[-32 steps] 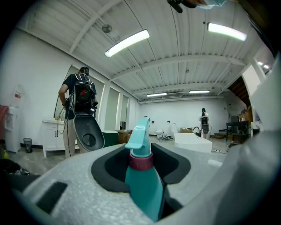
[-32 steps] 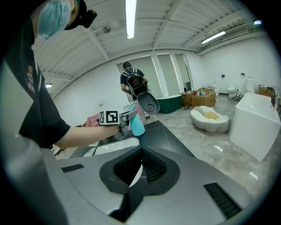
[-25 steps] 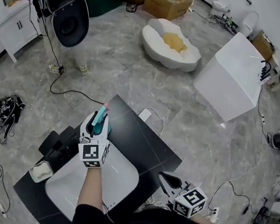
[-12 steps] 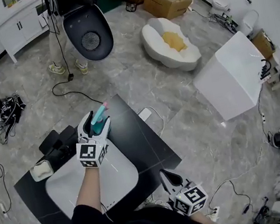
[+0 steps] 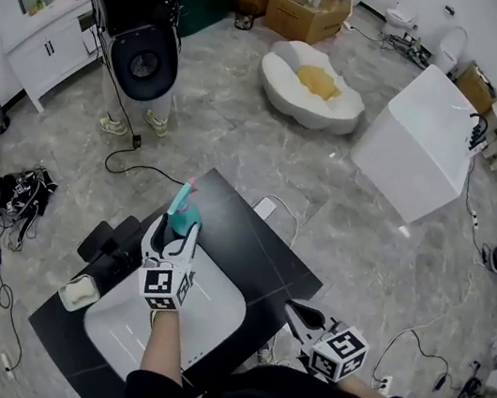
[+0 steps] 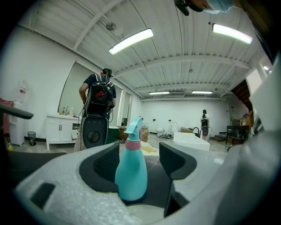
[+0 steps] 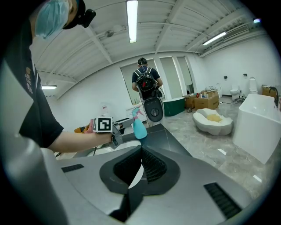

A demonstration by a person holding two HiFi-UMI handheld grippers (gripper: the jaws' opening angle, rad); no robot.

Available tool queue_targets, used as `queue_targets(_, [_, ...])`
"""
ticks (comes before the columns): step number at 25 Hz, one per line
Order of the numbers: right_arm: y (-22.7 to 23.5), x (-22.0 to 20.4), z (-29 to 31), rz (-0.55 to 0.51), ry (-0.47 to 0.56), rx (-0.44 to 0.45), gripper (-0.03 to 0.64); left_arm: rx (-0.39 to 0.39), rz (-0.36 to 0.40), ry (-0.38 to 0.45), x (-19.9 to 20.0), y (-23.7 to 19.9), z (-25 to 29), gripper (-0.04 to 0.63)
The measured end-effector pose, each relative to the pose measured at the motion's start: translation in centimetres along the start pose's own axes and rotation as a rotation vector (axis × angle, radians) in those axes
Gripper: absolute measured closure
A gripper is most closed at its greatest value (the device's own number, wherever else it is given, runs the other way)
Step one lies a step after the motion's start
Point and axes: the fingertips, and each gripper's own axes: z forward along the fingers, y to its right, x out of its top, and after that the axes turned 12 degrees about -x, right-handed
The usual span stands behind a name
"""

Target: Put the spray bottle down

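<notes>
Both jaws of the left gripper (image 5: 181, 237) have just been opening, pads clear of the spray bottle (image 6: 131, 173) standing upright between them on the black table (image 5: 263, 253). Pull straight back, level, no clipping it! Right gripper (image 7: 139, 163) sits closed, empty.

Spray bottle (image 5: 184, 216) on countertop (image 5: 248, 241) behind sink (image 5: 214, 316)

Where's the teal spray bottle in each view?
Head view: spray bottle left of centre, on the black table.
Left gripper view: spray bottle bottom centre, upright.
Right gripper view: spray bottle small, just left of centre.
Shared landmark: the standing person beyond it, seen in all three.
</notes>
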Motion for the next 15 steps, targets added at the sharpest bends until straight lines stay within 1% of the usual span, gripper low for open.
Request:
queue_targets(12, [-0.7, -0.1, -1.8, -0.024, 0.037, 0.076, 0.615, 0.066, -0.016, -0.027, 0.6, 3.5, -7.2, 0.319])
queue_targets(15, [-0.6, -0.2, -2.0, -0.034, 0.037, 0.099, 0.615, 0.089, -0.01, -0.035, 1.1, 4.7, -9.1, 0.341])
